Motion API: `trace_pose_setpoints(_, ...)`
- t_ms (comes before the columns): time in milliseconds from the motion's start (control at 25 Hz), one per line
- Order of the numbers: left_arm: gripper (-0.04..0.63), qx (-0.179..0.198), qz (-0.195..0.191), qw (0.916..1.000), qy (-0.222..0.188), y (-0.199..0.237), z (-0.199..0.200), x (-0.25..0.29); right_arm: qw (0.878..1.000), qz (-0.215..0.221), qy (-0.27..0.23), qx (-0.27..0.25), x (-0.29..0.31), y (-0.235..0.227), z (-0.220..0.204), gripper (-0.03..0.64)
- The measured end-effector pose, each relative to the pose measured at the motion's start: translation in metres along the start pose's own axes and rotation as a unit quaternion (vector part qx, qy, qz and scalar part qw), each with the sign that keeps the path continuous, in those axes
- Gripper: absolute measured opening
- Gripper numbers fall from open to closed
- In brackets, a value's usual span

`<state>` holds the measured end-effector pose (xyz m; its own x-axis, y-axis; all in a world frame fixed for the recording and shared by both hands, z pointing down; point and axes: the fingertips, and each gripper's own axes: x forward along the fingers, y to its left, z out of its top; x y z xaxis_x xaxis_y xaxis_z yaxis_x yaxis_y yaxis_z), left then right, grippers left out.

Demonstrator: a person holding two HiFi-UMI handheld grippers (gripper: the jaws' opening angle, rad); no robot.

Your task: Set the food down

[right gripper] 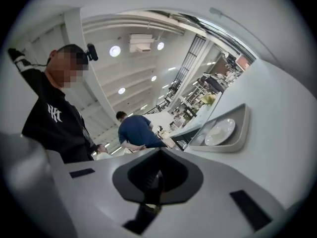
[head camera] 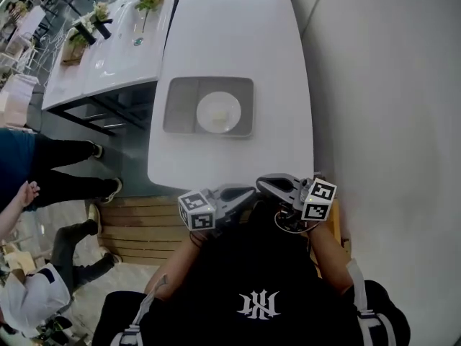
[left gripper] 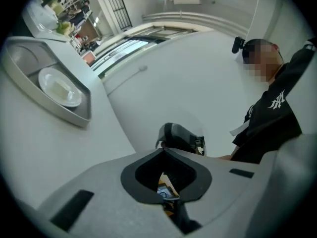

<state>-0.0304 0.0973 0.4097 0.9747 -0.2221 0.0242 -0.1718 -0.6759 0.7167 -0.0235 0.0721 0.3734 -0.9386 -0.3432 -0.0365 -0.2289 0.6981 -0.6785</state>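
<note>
White desk [head camera: 230,34] carrying a grey tray [head camera: 180,110] at its middle, well apart from the near edge. Left gripper [head camera: 250,192] and right gripper [head camera: 262,184] are held close together over the near edge, by the person's chest, each with its fingers clenched on nothing. A white plate [head camera: 202,105] sits in the tray's right half with the pale food [head camera: 220,112] on it, so the setting-down appears complete; doing it well now means keeping both grippers back from the tray, and any re-seating should take the tray's rim from both sides, held level.
</note>
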Motion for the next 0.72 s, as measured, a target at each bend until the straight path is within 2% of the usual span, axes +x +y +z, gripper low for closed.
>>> trace_pose_setpoints(80, 0.005, 0.016, -0.019, 0.9996, 0.013, -0.026, -0.003, 0.015, 0.999, 0.019, -0.001, -0.044, -0.009, 0.021, 0.011, 0.005)
trace_pose_setpoints(160, 0.005, 0.014, -0.038, 0.9991, 0.012, -0.051, -0.001, 0.02, 0.997, 0.04, -0.021, -0.059, -0.027, 0.043, 0.021, 0.004)
trace_pose_setpoints(320, 0.005, -0.025, -0.094, 0.9944, -0.04, -0.084, 0.014, 0.019, 0.995, 0.078, -0.056, -0.017, -0.053, 0.052, 0.021, 0.005)
trace_pose_setpoints(400, 0.005, -0.018, -0.083, 0.9944, -0.064, -0.087, 0.014, 0.02, 0.994, 0.091, -0.062, -0.005, -0.062, 0.051, 0.015, 0.004)
trace_pose_setpoints(520, 0.005, 0.005, -0.045, 0.9959, -0.078, -0.095, 0.0, 0.031, 0.991, 0.105, -0.078, 0.017, -0.087, 0.055, 0.005, 0.003)
trace_pose_setpoints(600, 0.005, 0.022, -0.029, 0.9974, -0.062, -0.11, -0.017, 0.046, 0.991, 0.105, -0.081, 0.023, -0.113, 0.063, 0.001, 0.003)
trace_pose_setpoints(720, 0.005, 0.063, -0.007, 0.9979, -0.007, -0.136, -0.046, 0.08, 0.993, 0.098, -0.068, 0.009, -0.154, 0.072, 0.0, 0.004)
